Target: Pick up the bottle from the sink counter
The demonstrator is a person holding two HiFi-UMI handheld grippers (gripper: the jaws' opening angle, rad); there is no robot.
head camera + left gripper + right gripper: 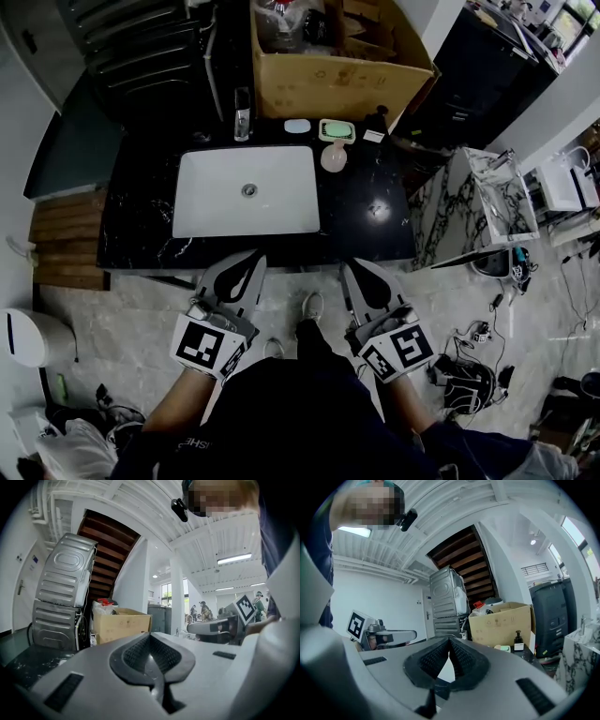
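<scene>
A black sink counter (141,211) is carrying a cardboard box (328,82) behind its white basin (246,190). The left gripper (255,259) and right gripper (349,270) are hovering at its front edge, both closed and empty. The small dark bottle (377,123) is standing at the back right, beside the box.

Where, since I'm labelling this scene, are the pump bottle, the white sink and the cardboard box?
pump bottle (518,646): right gripper view, its white label.
white sink (216,202): head view, bare basin floor.
cardboard box (328,89): head view, its front wall.
</scene>
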